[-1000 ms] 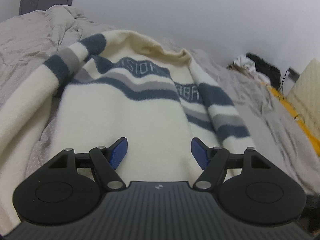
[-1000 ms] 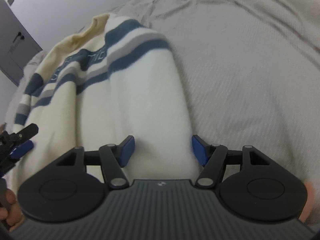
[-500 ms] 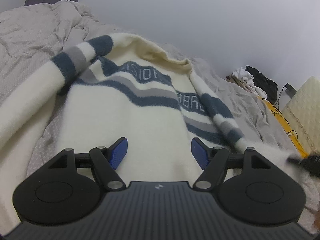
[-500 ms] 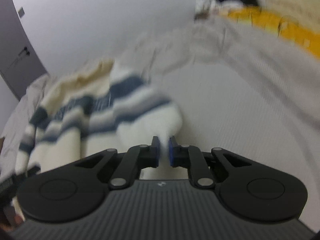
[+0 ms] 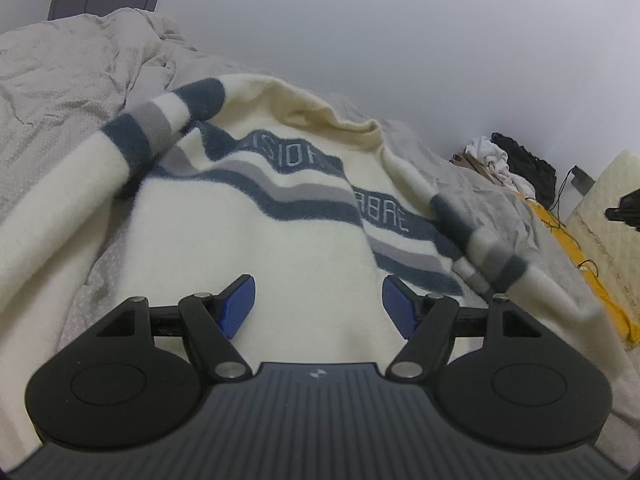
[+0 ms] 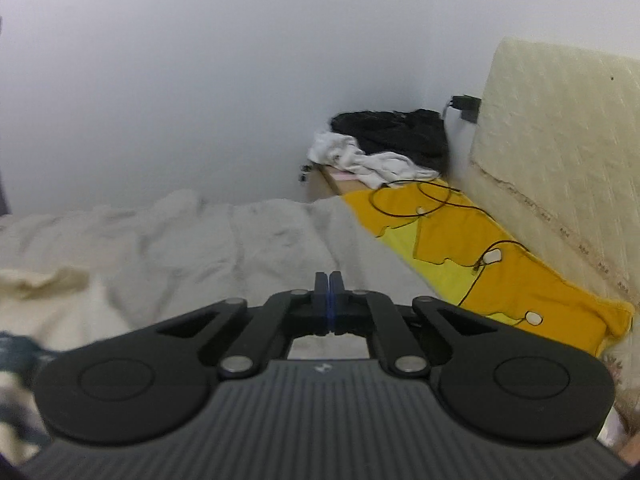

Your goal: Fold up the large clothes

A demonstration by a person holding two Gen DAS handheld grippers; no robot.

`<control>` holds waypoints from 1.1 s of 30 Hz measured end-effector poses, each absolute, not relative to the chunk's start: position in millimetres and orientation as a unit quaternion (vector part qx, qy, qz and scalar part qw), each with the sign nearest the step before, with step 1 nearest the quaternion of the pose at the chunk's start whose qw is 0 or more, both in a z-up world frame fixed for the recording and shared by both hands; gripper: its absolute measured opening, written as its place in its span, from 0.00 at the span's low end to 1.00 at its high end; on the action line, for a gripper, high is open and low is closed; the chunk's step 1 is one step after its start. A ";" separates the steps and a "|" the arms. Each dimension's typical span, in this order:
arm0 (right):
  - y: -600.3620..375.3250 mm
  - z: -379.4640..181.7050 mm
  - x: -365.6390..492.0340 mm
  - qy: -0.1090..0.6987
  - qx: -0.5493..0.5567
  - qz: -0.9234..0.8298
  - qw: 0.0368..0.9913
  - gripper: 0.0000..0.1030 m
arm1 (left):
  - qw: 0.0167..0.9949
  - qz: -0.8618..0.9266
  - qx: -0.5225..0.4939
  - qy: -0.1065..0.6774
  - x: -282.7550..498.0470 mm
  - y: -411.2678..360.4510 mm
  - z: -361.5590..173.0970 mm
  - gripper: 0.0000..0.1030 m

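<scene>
Cream knit, banded in navy and grey, the sweater [image 5: 256, 248] lies spread on the bed [image 5: 60, 92], its long axis running from the collar at the far end down to the hem near the left camera. One sleeve [image 5: 80, 184] trails along the left edge; the other sleeve [image 5: 496, 264] is raised off the bedding at the right and blurred, stretching toward the right side of the view.

Directly over the lower body of the sweater sits the left hand-held gripper [image 5: 318, 304], jaws spread wide with nothing between them (the blue pads frame bare cream knit). It is plainly the nearer of the two to the garment's trunk.

Off to the right and pointing away toward the wall, the right hand-held gripper [image 6: 329, 300] has its jaws pressed together. Whether a sliver of sleeve is pinched there I cannot tell; no cloth shows between the pads, though the lifted sleeve hints at it. From that view the sweater lies low and left.

Likely the sleeve needs to cross inward over the trunk.
</scene>
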State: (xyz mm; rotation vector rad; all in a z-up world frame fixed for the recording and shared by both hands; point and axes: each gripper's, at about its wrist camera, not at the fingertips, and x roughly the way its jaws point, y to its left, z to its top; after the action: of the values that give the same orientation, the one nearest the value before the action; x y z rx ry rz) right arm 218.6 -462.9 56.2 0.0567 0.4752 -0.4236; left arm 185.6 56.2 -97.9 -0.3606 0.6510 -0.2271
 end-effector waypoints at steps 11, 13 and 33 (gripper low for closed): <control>-492.1 -70.4 258.8 0.332 0.101 -0.171 0.922 0.04 | 0.924 -0.107 -0.144 0.338 205.4 41.2 -113.3 0.73; -495.2 -81.3 255.5 0.340 0.108 -0.168 0.919 0.04 | 0.923 -0.109 -0.143 0.339 206.7 39.6 -114.8 0.73; -580.1 -85.3 112.2 0.305 0.250 -0.245 0.886 0.51 | 0.925 -0.105 -0.151 0.332 189.0 42.3 -108.3 0.73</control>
State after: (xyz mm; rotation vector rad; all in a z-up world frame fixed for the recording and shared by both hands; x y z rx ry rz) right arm 112.2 -580.1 -85.3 0.5197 0.6339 -0.5104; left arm 189.0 42.3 -108.3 -0.3105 0.6811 -0.2150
